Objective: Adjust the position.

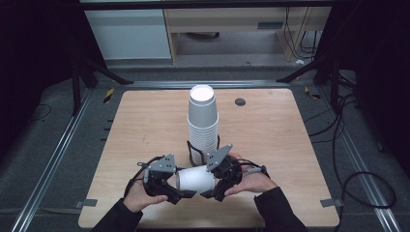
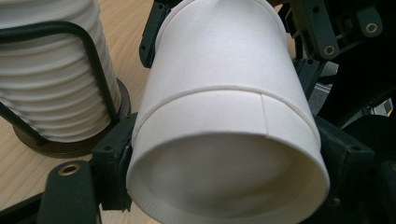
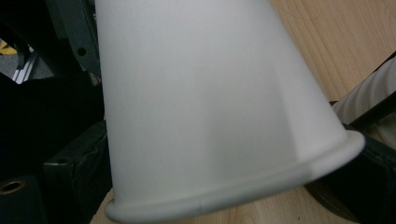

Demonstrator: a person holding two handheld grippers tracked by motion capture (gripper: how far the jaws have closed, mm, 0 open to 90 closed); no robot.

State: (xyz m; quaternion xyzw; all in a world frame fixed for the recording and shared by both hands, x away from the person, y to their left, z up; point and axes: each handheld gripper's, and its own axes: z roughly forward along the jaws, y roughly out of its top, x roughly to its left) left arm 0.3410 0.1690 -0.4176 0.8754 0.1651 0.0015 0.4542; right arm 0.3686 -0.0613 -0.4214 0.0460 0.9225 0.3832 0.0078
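Single white paper cup (image 1: 195,179) held on its side just in front of the tall stack of white paper cups (image 1: 203,123), which stands in a black wire holder (image 1: 191,150) on the light wooden table (image 1: 145,121). Cup lying horizontal, clear of the table, spanning the gap between both tools.

Left gripper (image 1: 181,195), on the near left of the stack: clenched on the cup, black jaws pressed against opposite sides of the cup's base end in the left gripper view (image 2: 224,154).

Right gripper (image 1: 212,193), on the near right of the stack: closed on the same cup near its rolled rim, as seen in the right gripper view (image 3: 219,140).

Risks, as judged from this pose:
- Thin paper wall likely to buckle or go oval under two opposed grips.
- Cup likely to tear or slip if the hands pull apart unevenly.
- Stack close behind; a backward swing could knock or tip it in the holder.

Hard to make out:
- Exact contact of the right jaws, covered by the cup body.
- Whether one cup or two nested cups are held; a band around the base end hints at a second wall, but not conclusively.
- Base of the stack, partly hidden behind the grippers in the high view.
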